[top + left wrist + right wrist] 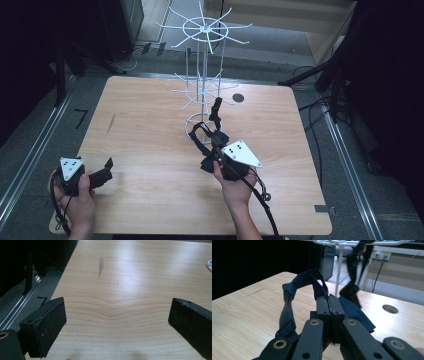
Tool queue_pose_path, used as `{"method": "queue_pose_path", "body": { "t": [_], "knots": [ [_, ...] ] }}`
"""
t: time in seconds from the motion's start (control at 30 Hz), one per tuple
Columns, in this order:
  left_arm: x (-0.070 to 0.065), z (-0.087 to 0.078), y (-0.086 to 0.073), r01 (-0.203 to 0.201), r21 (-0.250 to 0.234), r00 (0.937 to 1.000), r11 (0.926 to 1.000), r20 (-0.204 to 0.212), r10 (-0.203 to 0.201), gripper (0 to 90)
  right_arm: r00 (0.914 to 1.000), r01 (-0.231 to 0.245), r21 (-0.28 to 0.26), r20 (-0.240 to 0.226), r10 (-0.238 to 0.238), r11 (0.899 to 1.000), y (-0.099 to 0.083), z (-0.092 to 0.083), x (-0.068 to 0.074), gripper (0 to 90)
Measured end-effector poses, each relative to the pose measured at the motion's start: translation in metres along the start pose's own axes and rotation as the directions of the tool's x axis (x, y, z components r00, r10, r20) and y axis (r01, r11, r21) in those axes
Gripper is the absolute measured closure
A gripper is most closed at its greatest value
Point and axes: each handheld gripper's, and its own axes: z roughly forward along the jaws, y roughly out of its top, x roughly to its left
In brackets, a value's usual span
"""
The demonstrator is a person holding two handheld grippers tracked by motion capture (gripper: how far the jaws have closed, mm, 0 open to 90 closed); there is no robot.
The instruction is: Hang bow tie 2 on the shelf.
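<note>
Centrally on the pale wooden table (150, 200), the right gripper (329, 302) has its jaws pinched together on one dark navy fabric tie (294, 290), lifted just before the single white wire spinner rack (202, 75); the left gripper (107, 167) rests spread wide and empty near the table's left edge, bare tabletop between the two grippers

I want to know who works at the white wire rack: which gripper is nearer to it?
Right. The right gripper, shut on a dark tie, is just in front of the rack; the left gripper is open at the table's near left corner.
</note>
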Motion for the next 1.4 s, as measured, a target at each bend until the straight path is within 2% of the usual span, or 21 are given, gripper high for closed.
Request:
{"method": "queue_pose_path", "body": {
  "t": [0.4, 0.73, 1.13, 1.4],
  "knots": [
    [0.000, 0.000, 0.000, 0.001, 0.003, 1.0000, 1.0000, 0.006, -0.001, 2.3, 0.9984, -0.026, -0.027, 0.049, 0.027, 0.999, 0.007, -0.026, -0.022, 90.0],
    [0.000, 0.000, 0.000, -0.001, 0.006, 0.9999, 1.0000, 0.011, 0.000, 2.3, 0.9963, -0.038, -0.052, 0.075, 0.042, 0.998, 0.012, -0.034, -0.032, 90.0],
    [-0.001, 0.001, 0.000, -0.002, 0.008, 0.9999, 1.0000, 0.013, 0.002, 2.3, 0.9960, -0.040, -0.092, 0.076, 0.047, 0.995, 0.028, -0.042, -0.036, 90.0],
    [-0.001, 0.000, 0.000, -0.003, 0.008, 0.9999, 1.0000, 0.013, 0.003, 2.3, 0.9978, -0.031, -0.101, 0.055, 0.037, 0.994, 0.034, -0.043, -0.030, 90.0]
  ]
}}
